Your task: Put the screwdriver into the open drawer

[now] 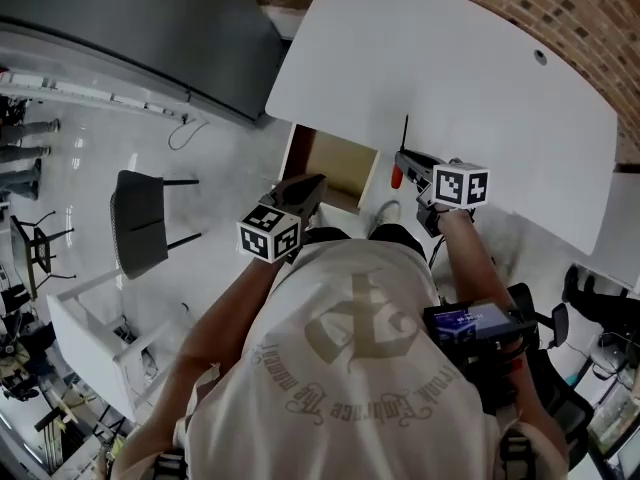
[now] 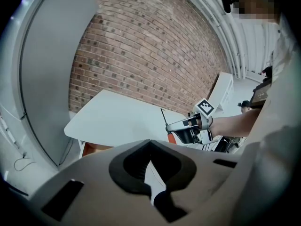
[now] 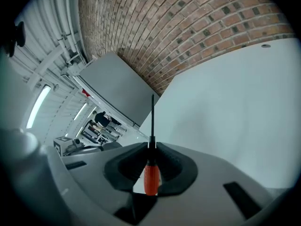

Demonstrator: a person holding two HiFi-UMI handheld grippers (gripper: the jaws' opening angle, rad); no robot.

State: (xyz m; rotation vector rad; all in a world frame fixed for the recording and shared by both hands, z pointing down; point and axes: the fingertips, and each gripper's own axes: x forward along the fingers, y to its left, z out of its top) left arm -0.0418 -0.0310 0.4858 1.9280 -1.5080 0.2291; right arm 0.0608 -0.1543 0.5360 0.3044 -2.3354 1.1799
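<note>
Your right gripper (image 1: 410, 163) is clamped on the screwdriver (image 1: 397, 176). In the right gripper view its jaws close on the top of the red handle, where the thin dark shaft starts. The shaft points away from you over the white table (image 1: 470, 78). The tool hangs at the table's near edge, just to the right of the open drawer (image 1: 338, 164), which juts out from under the table on the left. It is not in the drawer yet. The drawer's white right wall lies between the red handle and the brown floor of the drawer.

Your left gripper (image 1: 312, 186) hovers over the drawer's near left corner. Its jaws are drawn in to a thin slit with nothing between them.

A brick wall (image 1: 560, 8) runs behind the far edge of the table. A large dark grey panel (image 1: 130, 38) leans at the far left, beside the table's left end. On the pale floor to your left a dark chair (image 1: 138, 223) stands well apart from the drawer. Nearer you on that side is a white shelf unit (image 1: 85, 333). A black office chair (image 1: 545, 348) sits at your right, close behind your elbow. A foot shows on the floor just near the drawer front, between the two grippers.
</note>
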